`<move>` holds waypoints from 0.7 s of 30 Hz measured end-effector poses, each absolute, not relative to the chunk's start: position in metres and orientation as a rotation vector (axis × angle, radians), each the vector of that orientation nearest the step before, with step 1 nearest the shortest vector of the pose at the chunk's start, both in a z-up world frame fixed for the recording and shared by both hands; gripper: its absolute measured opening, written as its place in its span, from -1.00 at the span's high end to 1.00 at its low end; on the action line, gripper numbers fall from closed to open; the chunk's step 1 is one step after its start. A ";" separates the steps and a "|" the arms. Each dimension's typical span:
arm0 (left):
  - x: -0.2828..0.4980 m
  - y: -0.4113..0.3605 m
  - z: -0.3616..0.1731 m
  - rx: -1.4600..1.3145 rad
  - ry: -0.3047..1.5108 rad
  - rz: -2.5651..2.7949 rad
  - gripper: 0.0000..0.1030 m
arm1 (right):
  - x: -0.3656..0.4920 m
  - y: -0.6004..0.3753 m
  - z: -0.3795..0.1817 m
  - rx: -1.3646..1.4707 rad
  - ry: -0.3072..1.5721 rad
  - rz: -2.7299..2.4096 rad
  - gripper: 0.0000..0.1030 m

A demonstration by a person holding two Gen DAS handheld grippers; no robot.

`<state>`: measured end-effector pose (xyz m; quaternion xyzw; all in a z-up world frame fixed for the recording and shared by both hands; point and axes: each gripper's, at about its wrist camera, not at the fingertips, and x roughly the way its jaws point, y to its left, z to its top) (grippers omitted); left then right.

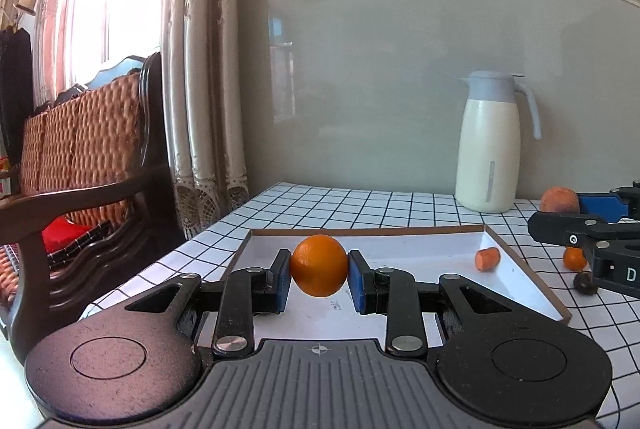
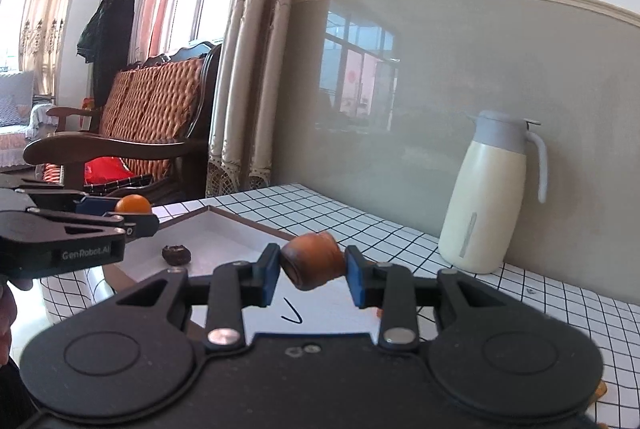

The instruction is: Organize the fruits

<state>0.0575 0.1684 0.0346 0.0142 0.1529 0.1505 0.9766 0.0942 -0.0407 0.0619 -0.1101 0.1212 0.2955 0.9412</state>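
Note:
My left gripper [image 1: 319, 271] is shut on a round orange [image 1: 319, 265], held just above the near part of a white tray with a brown rim [image 1: 528, 269]. A short orange stub [image 1: 488, 259] lies in the tray's right corner. My right gripper [image 2: 313, 269] is shut on a brown-orange chunk [image 2: 314, 261], lifted over the tray [image 2: 248, 225]. In the left wrist view the right gripper [image 1: 576, 219] comes in from the right edge with that chunk [image 1: 559, 199]. In the right wrist view the left gripper [image 2: 136, 215] stands at the left with the orange [image 2: 133, 204].
A cream jug with a grey lid [image 1: 490, 145] stands at the back by the wall. A small orange [image 1: 575, 259] and a dark wrinkled fruit [image 1: 585, 283] lie on the checked tablecloth [image 1: 360, 201] right of the tray. A wooden armchair [image 1: 92, 165] stands left of the table.

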 end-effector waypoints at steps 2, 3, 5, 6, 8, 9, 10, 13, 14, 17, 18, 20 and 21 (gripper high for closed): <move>0.061 0.172 0.034 0.033 0.308 0.315 0.41 | 0.098 -0.038 0.062 -0.233 0.247 0.602 0.49; 0.063 0.174 0.033 0.030 0.312 0.319 0.41 | 0.099 -0.037 0.061 -0.237 0.244 0.600 0.49; 0.068 0.180 0.032 0.019 0.320 0.329 0.41 | 0.104 -0.036 0.061 -0.244 0.245 0.595 0.49; 0.069 0.182 0.031 0.018 0.322 0.333 0.41 | 0.106 -0.035 0.060 -0.246 0.246 0.591 0.49; 0.073 0.187 0.028 0.015 0.330 0.343 0.41 | 0.111 -0.036 0.058 -0.247 0.252 0.582 0.49; 0.074 0.189 0.028 0.014 0.332 0.348 0.41 | 0.114 -0.037 0.057 -0.245 0.255 0.577 0.49; 0.076 0.191 0.027 0.016 0.332 0.355 0.41 | 0.116 -0.038 0.056 -0.239 0.259 0.573 0.49; 0.080 0.197 0.024 0.012 0.342 0.368 0.41 | 0.123 -0.040 0.054 -0.231 0.267 0.565 0.49; 0.082 0.199 0.023 0.013 0.344 0.371 0.41 | 0.125 -0.039 0.053 -0.229 0.270 0.564 0.49; 0.087 0.203 0.021 0.006 0.357 0.377 0.41 | 0.131 -0.039 0.051 -0.223 0.279 0.562 0.49; 0.088 0.204 0.020 0.007 0.357 0.381 0.41 | 0.133 -0.038 0.051 -0.221 0.283 0.561 0.49; 0.091 0.206 0.018 0.007 0.368 0.384 0.41 | 0.138 -0.037 0.049 -0.218 0.292 0.558 0.49; 0.092 0.207 0.018 0.006 0.370 0.383 0.41 | 0.140 -0.038 0.049 -0.216 0.298 0.557 0.48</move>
